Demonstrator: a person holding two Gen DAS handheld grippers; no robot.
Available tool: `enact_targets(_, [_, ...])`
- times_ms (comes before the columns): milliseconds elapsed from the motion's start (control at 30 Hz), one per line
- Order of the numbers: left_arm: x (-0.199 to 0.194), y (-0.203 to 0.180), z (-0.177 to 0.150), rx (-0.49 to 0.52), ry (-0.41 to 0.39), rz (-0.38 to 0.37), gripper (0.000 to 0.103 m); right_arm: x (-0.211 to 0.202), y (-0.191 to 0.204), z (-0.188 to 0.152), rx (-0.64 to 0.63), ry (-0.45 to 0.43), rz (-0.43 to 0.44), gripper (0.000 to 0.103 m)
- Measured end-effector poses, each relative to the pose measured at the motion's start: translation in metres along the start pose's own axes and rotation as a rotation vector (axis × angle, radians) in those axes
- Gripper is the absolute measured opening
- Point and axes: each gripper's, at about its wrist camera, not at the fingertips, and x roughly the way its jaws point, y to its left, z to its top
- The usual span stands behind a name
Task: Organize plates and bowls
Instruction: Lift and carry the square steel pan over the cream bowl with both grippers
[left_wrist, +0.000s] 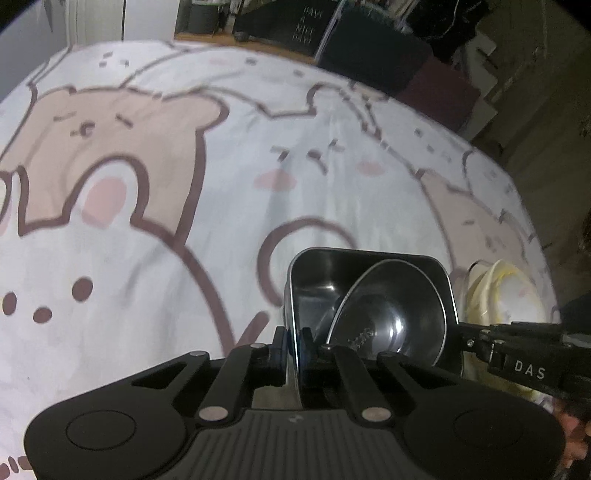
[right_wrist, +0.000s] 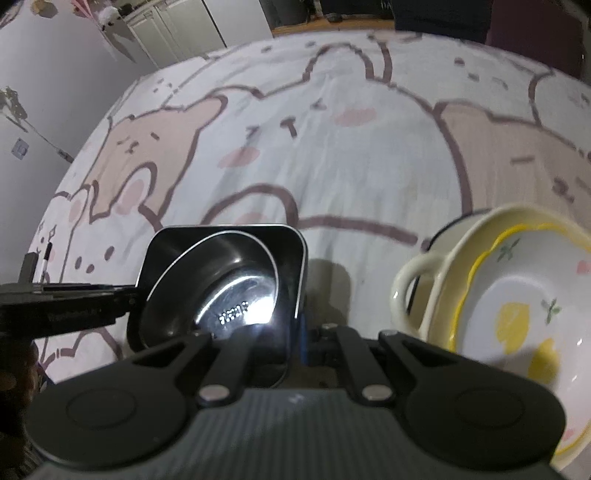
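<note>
Left gripper (left_wrist: 293, 345) jaws pinching left wall of square steel tray (left_wrist: 314, 273); right gripper (right_wrist: 301, 332) jaws pinching its right wall. Round steel bowl (left_wrist: 388, 314) tilted inside tray. Tray over cartoon bedsheet (left_wrist: 184, 184). Just right: yellow-rimmed plate (right_wrist: 517, 295) nested in cream handled dish (right_wrist: 417, 288).

right gripper (right_wrist: 295, 332) clamps square steel tray (right_wrist: 229, 236) rim | round steel bowl (right_wrist: 221, 284) inside | yellow-rimmed plates (right_wrist: 517, 295) alongside

Bed (left_wrist: 229, 206) spread with a white sheet (right_wrist: 332, 155) printed with tan and white cartoon bears, square steel container (right_wrist: 291, 258) on it holding a round steel bowl (right_wrist: 229, 280), cream handled dish (right_wrist: 424, 291) beside it holding a lemon-patterned bowl (right_wrist: 524, 295)
</note>
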Motion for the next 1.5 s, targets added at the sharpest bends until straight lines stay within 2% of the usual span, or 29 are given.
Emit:
enact_targets(167, [-0.024, -0.024, 0.012, -0.012, -0.095, -0.035, 0.007, -0.031, -0.01, 0.007, 0.003, -0.091, 0.006, 0.006])
enact_targets(333, [-0.04, -0.059, 0.022, 0.001, -0.171, -0.099, 0.008, -0.072, -0.028, 0.012, 0.027, -0.198, 0.002, 0.005])
enact_targets(533, [-0.043, -0.106, 0.017, 0.049, -0.199, -0.157, 0.008, -0.12, -0.064, 0.006, 0.071, -0.287, -0.015, 0.005])
enact_targets(733, [-0.036, -0.146, 0.01, 0.094, -0.195, -0.189, 0.009, -0.151, -0.099, -0.014, 0.107, -0.327, -0.06, 0.005])
enact_targets(967, [-0.013, -0.175, 0.0, 0.113, -0.133, -0.211, 0.009, -0.157, -0.139, -0.037, 0.167, -0.32, -0.089, 0.005])
enact_targets(1200, [0.014, -0.182, -0.005, 0.081, -0.05, -0.203, 0.009, -0.148, -0.166, -0.055, 0.188, -0.251, -0.103, 0.005])
enact_targets(1500, [0.038, -0.185, -0.005, 0.074, 0.018, -0.192, 0.008, -0.127, -0.183, -0.052, 0.224, -0.164, -0.105, 0.005])
